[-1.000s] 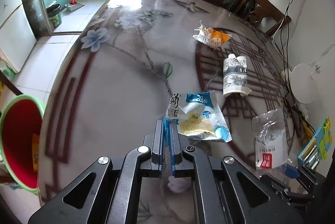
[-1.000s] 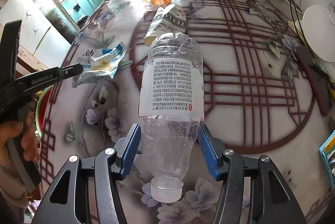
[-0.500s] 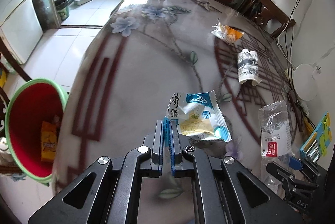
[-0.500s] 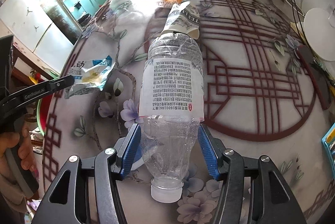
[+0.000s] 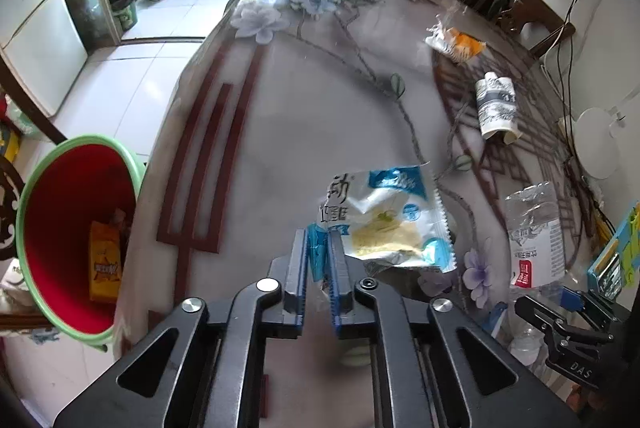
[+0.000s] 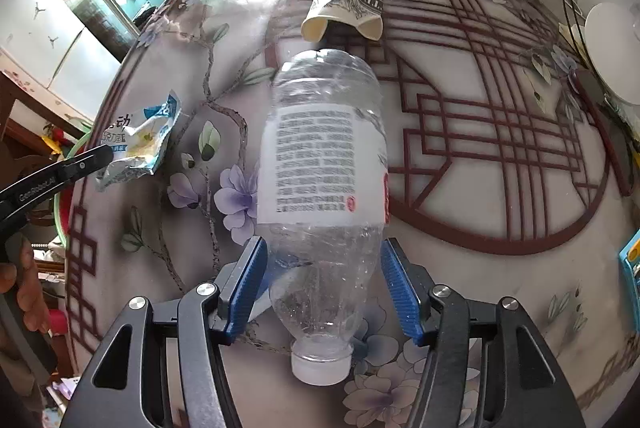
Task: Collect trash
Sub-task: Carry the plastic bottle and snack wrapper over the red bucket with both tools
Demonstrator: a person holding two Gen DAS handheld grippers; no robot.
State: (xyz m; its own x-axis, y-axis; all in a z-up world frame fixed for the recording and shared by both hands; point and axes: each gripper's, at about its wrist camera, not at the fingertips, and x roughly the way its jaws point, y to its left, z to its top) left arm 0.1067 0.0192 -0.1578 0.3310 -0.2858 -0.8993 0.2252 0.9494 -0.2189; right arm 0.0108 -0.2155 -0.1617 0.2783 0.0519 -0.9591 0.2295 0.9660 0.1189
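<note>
My left gripper [image 5: 318, 240] is shut on the corner of a blue and white snack wrapper [image 5: 386, 222], held above the table near its left edge. The wrapper also shows in the right wrist view [image 6: 138, 144]. My right gripper [image 6: 324, 268] is shut on a clear plastic bottle [image 6: 324, 180], cap end toward the camera; the bottle shows in the left wrist view [image 5: 534, 234] at the right. A red bin with a green rim [image 5: 68, 228] stands on the floor left of the table, with an orange packet inside. A crushed paper cup [image 5: 496, 104] and an orange wrapper [image 5: 454, 42] lie on the table.
The round table [image 5: 280, 132] has a glossy floral top with a dark red lattice pattern. A white round object [image 6: 616, 48] and cables sit at the table's right side. A blue and yellow item [image 5: 616, 260] lies at the right edge. Kitchen cabinets and tiled floor lie beyond.
Both grippers have moved toward the table's left edge with their loads. The red bin has come further into the left wrist view. The cup and orange wrapper now lie farther away.
</note>
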